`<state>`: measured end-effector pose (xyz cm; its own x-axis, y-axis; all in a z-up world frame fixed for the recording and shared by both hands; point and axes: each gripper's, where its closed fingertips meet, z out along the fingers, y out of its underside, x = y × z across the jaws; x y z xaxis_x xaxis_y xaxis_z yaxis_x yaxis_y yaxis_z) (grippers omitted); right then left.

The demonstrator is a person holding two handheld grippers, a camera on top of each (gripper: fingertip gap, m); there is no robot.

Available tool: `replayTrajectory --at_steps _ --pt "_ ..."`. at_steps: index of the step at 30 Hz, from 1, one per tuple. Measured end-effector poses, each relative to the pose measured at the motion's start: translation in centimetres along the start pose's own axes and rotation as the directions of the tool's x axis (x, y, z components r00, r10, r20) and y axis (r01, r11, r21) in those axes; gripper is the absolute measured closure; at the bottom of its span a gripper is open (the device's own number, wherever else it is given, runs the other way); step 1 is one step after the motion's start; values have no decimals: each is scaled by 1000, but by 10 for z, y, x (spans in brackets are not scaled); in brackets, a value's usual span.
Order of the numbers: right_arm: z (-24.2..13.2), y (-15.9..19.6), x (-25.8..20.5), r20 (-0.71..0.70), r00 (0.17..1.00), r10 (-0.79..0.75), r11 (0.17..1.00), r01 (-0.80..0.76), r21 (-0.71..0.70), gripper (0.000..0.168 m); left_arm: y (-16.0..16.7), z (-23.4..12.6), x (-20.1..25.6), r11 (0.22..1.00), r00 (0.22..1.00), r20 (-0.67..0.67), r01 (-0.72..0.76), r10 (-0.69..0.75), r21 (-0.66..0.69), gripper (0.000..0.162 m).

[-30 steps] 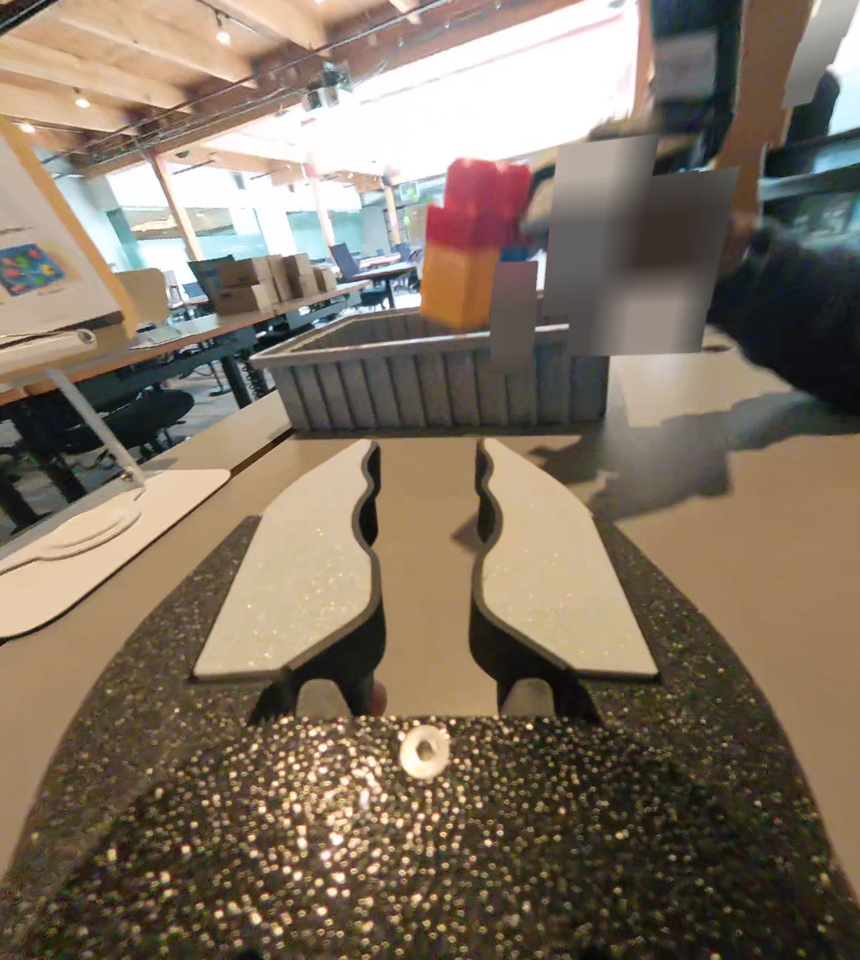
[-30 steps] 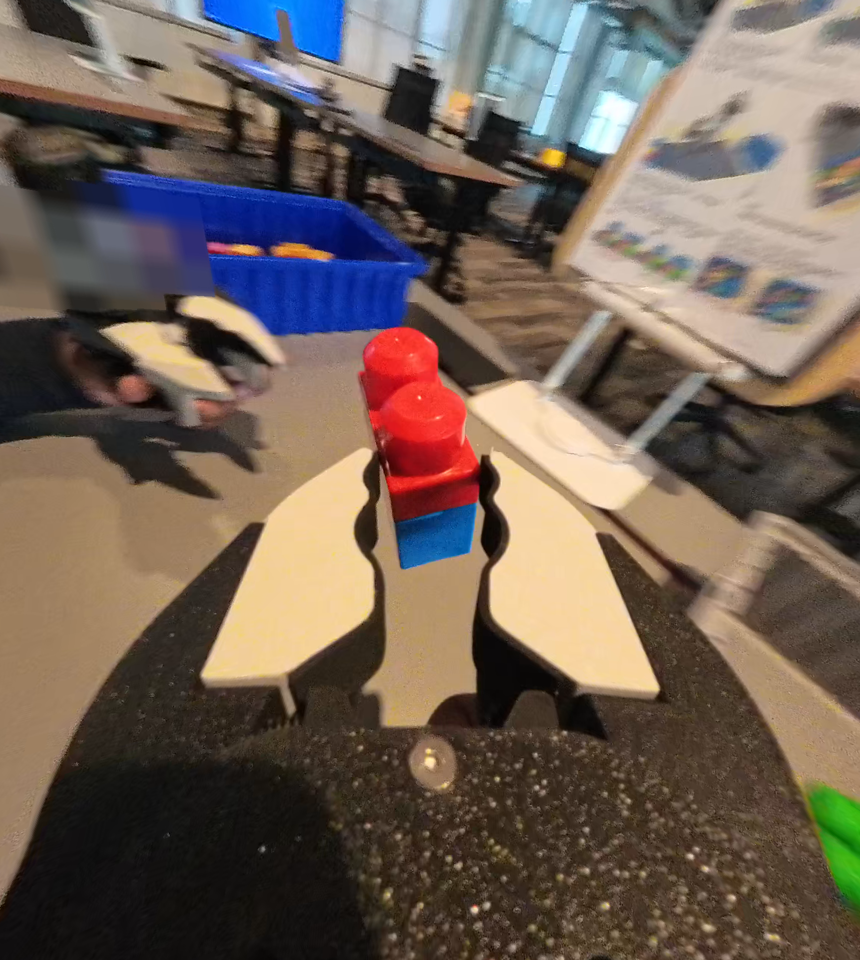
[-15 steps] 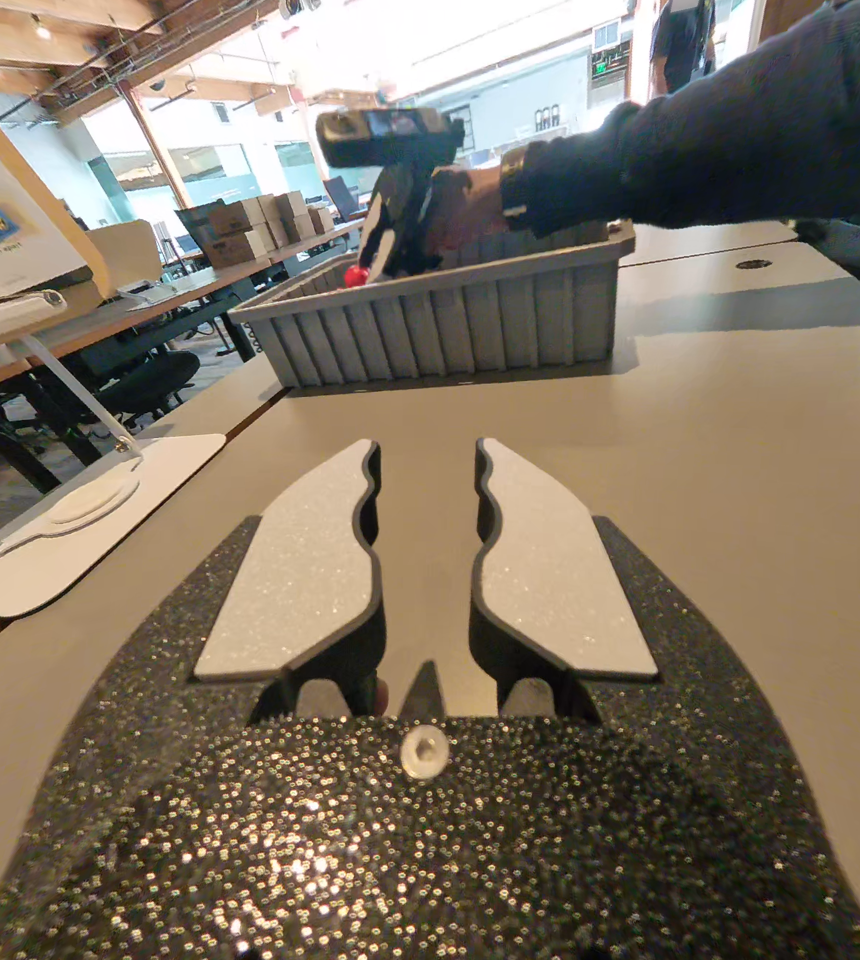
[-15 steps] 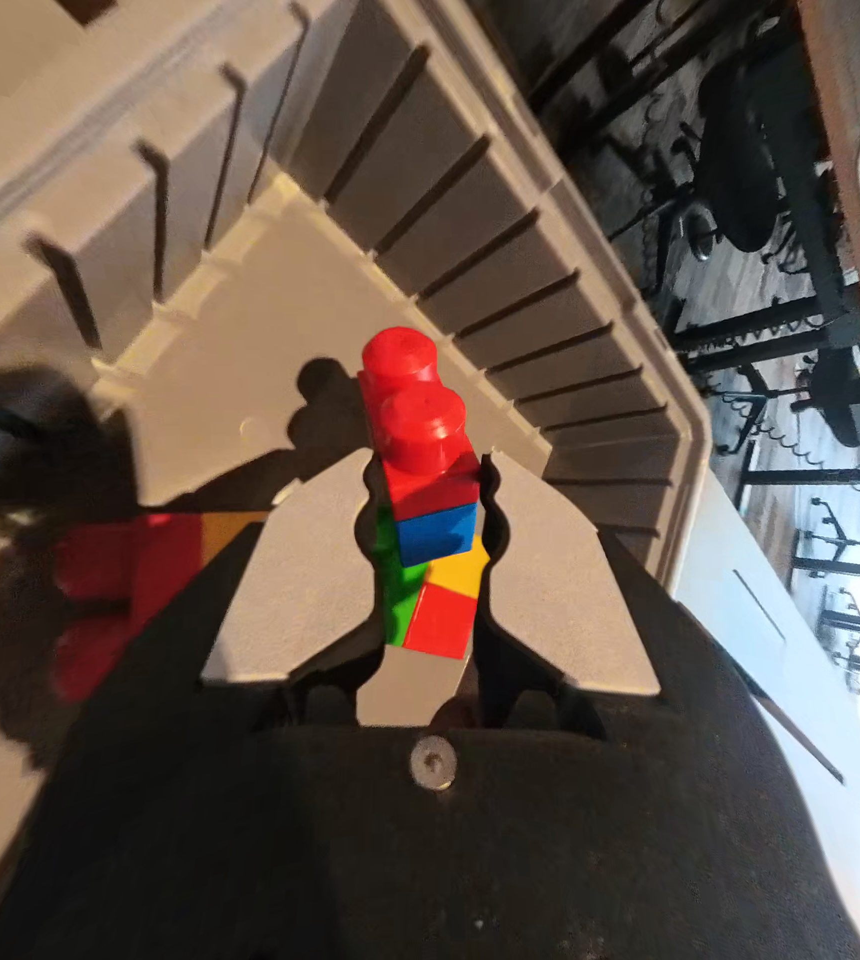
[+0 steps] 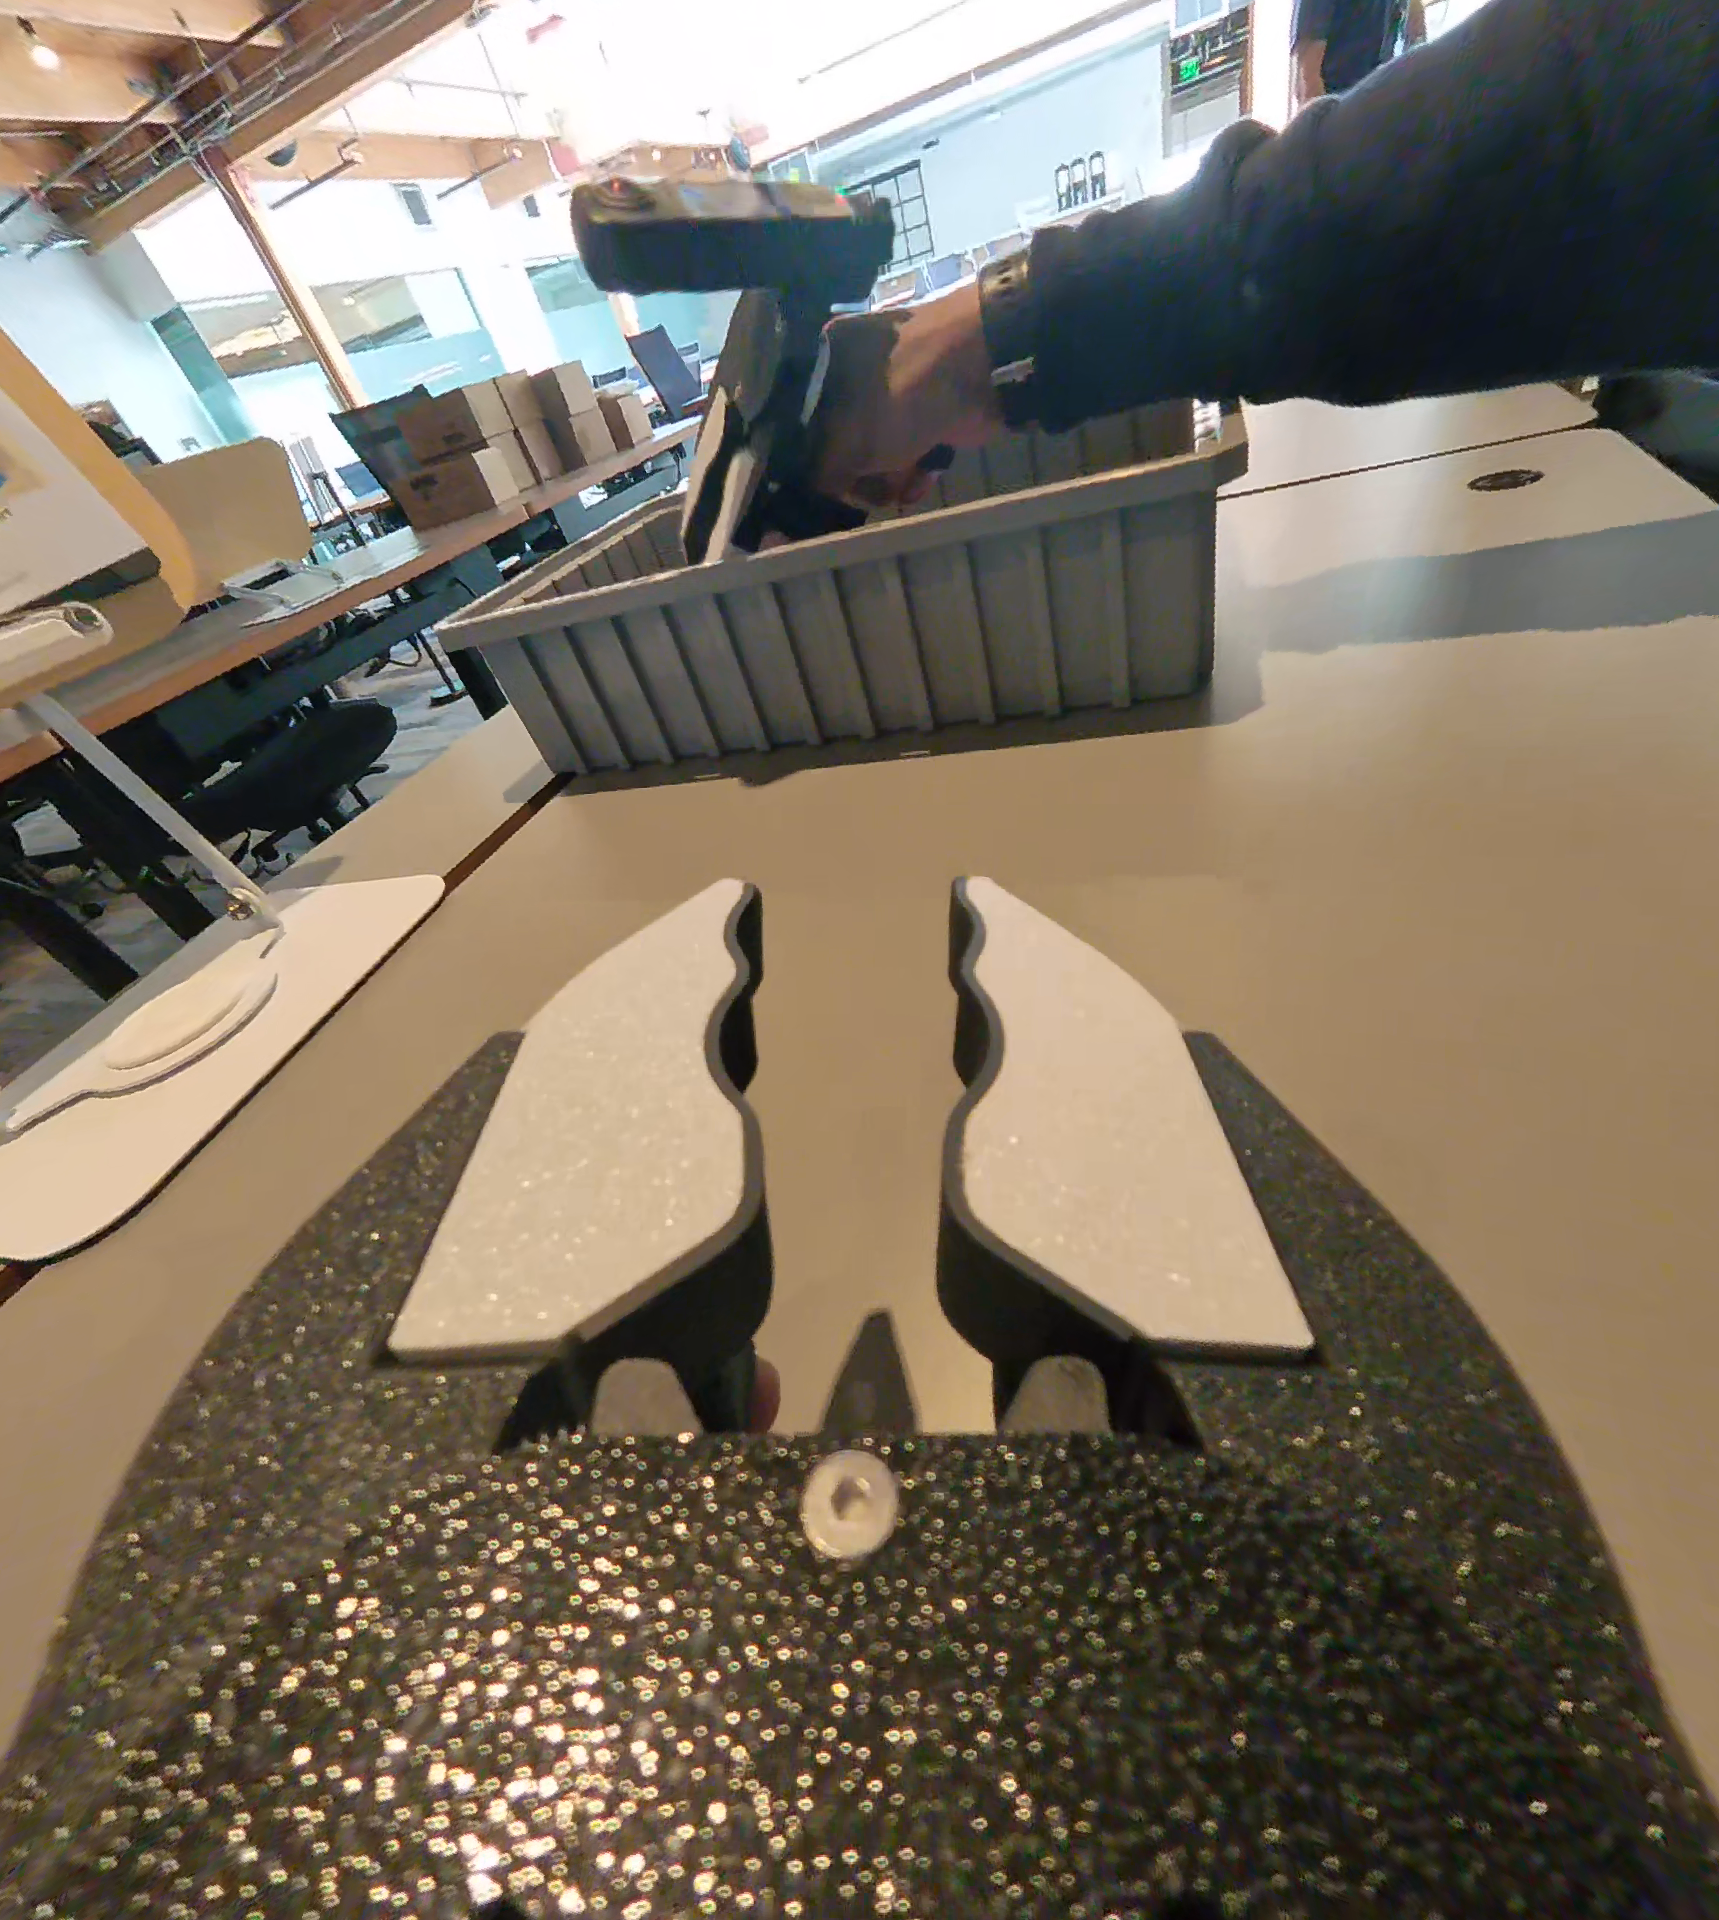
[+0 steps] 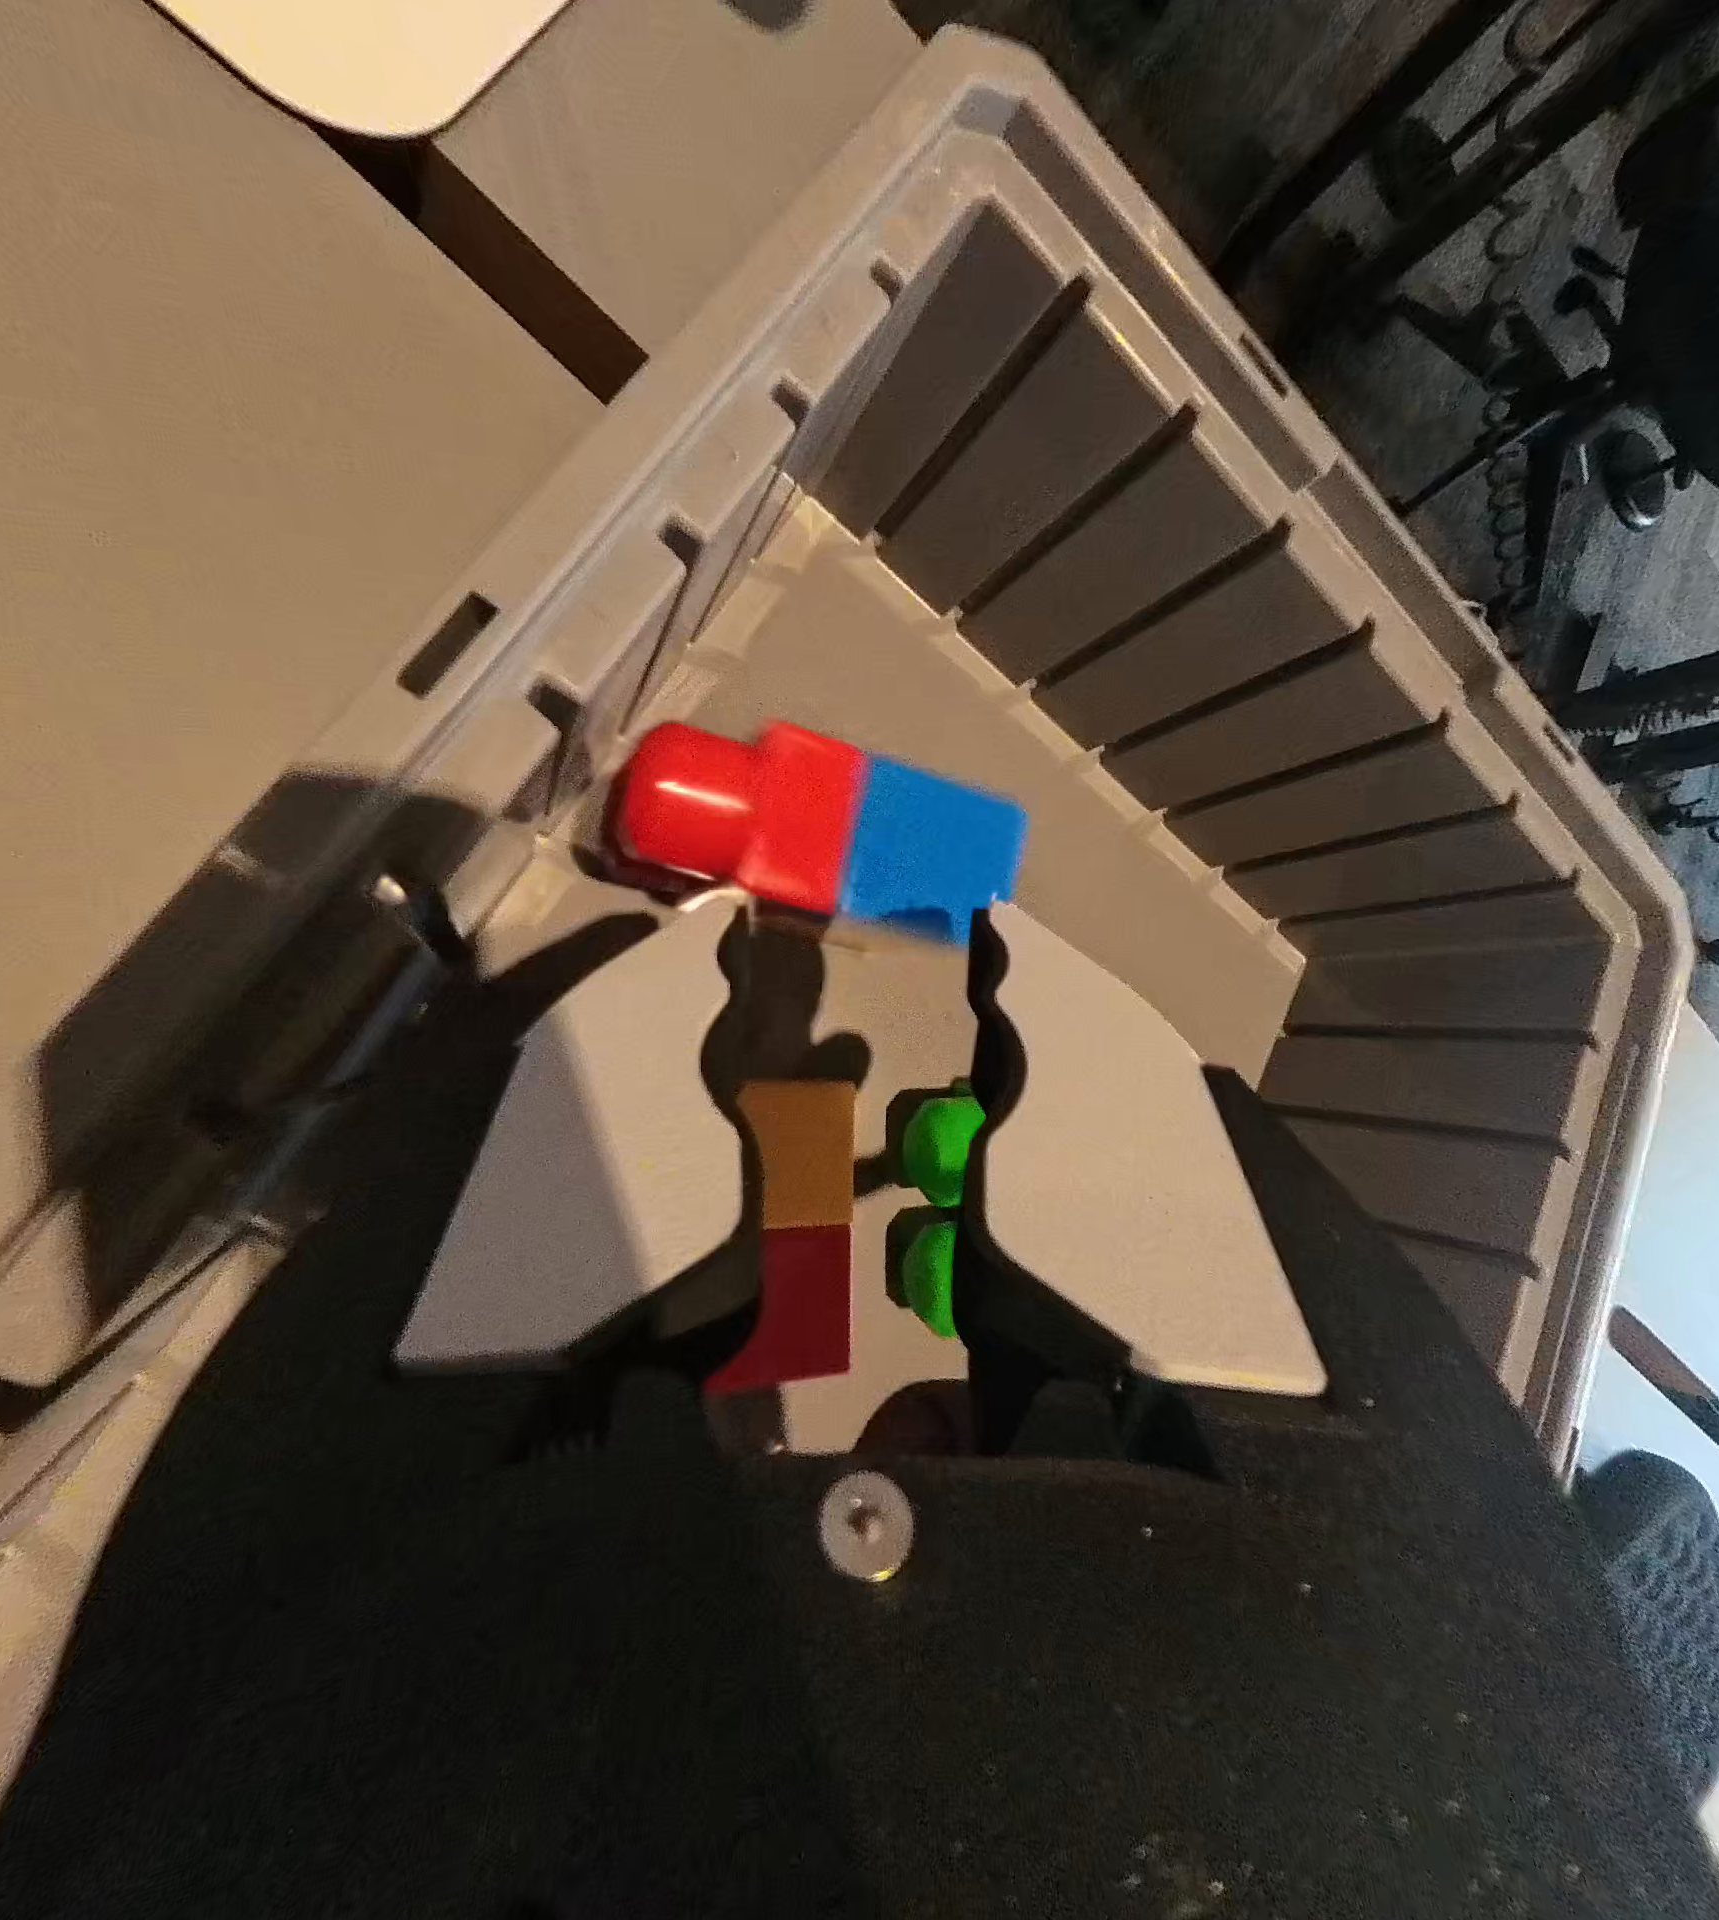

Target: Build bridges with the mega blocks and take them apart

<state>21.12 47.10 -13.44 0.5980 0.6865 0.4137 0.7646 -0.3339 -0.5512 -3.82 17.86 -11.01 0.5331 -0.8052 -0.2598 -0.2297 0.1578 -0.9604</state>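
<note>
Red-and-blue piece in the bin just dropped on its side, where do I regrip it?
Take the red-and-blue piece across its flat sides at the red-blue seam, coming down from above with the right gripper. It lies sideways, studs toward the grey bin wall, so end-on access looks blocked.

Bin (image 5: 834, 644) sits on the table (image 5: 1406, 935), ahead of the left gripper (image 5: 853, 914). Right gripper (image 6: 860, 925) is over the bin — block pair (image 6: 824, 821) just past its tips, near a corner. More blocks (image 6: 803, 1226) lie in the bin below the fingers.
</note>
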Motion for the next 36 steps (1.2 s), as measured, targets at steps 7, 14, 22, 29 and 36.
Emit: replayTrajectory --at_steps 7,14,22,29,36 --pt "7 19 9 -104 981 -162 979 147 -138 125 0 0 1 1000 1000 -2 -5 5 -8 129" --pt "-1 -14 15 -164 977 -139 990 137 -19 127 5 1 3 999 1000 -8 -20 19 -35 129" --pt "-122 -110 -37 -259 965 -43 871 163 463 131 -1 -7 -14 999 997 75 -31 32 -15 129" --pt "-204 -125 -281 128 934 -333 638 123 760 138 -27 -46 -75 997 908 420 -37 4 71 127" --pt "-148 -76 -368 291 878 -381 692 61 720 145 -50 -139 -125 1000 719 695 9 14 -29 127"
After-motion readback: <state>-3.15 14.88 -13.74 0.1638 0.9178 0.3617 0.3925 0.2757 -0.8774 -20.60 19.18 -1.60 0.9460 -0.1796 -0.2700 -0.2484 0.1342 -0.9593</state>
